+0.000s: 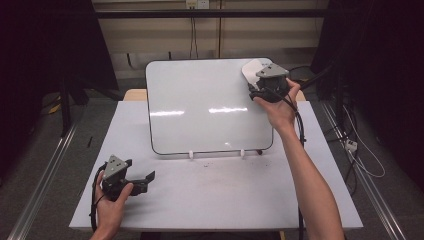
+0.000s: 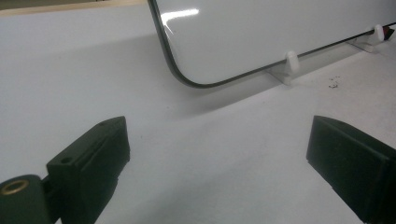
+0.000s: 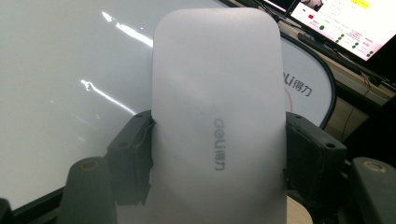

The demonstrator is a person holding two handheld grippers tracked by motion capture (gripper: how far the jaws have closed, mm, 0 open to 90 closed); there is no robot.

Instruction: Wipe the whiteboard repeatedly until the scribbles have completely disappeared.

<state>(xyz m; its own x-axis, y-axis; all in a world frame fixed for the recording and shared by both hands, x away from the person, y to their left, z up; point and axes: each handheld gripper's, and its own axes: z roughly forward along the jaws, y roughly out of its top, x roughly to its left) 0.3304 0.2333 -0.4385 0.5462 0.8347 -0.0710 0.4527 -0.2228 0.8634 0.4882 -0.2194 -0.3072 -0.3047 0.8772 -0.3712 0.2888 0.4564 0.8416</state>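
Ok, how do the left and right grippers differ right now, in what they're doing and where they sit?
The left gripper has its jaws wide apart with nothing between them; the right gripper is closed on a white eraser. The left gripper sits low over the table at its near left; the right gripper is raised at the whiteboard's far right corner. Both are black, hand-held, with a grey plate on top.

light: overhead, room edges dark | glare: streaks across the board (image 1: 210, 107) | shadow: soft, under board's lower edge | focus: eraser (image 3: 217, 116) between right jaws soft, hazy | left view: sharp
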